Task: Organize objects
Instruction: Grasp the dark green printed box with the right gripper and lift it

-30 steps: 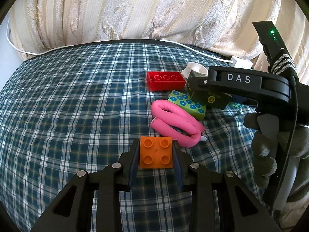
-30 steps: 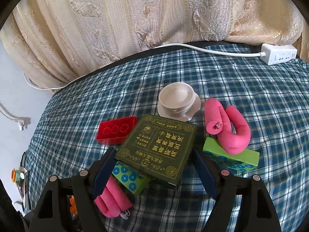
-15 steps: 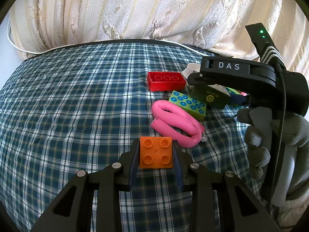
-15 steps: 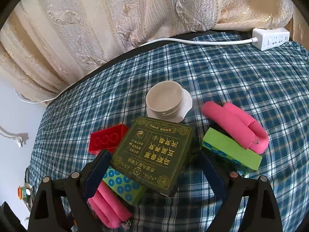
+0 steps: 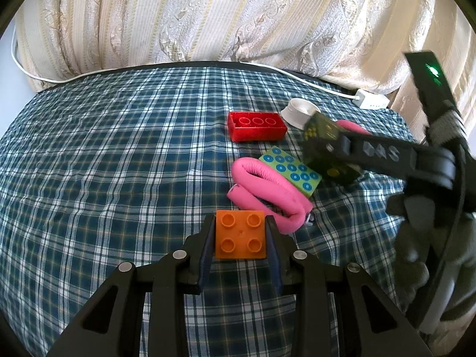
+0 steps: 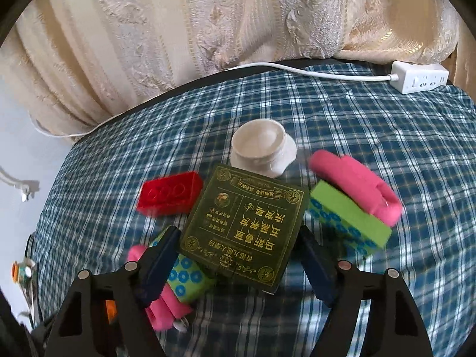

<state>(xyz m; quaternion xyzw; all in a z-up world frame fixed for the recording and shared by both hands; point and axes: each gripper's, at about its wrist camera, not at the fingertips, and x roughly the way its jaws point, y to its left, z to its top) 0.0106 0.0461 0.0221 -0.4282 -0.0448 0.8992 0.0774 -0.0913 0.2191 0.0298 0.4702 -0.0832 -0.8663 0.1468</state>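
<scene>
My left gripper (image 5: 240, 235) is shut on an orange four-stud brick (image 5: 240, 234), held just above the checked cloth. My right gripper (image 6: 238, 255) is shut on a dark green box with gold print (image 6: 244, 223), lifted and tilted; it shows in the left wrist view (image 5: 327, 151) too. Under it lie a green block with blue dots (image 5: 290, 174) and a pink roll (image 5: 267, 190). A red brick (image 5: 255, 125) lies upside down behind them. A second green block (image 6: 351, 220) and pink roll (image 6: 357, 184) lie to the right.
A white cup (image 6: 261, 145) stands upside down behind the box. A white power strip (image 6: 419, 76) and its cable lie at the table's far edge, before a cream curtain (image 6: 208, 23). The checked cloth (image 5: 104, 163) stretches to the left.
My right gripper has moved and tilted with the green box, which now sits more to the right and turned. My left gripper with the orange brick has stayed put.
</scene>
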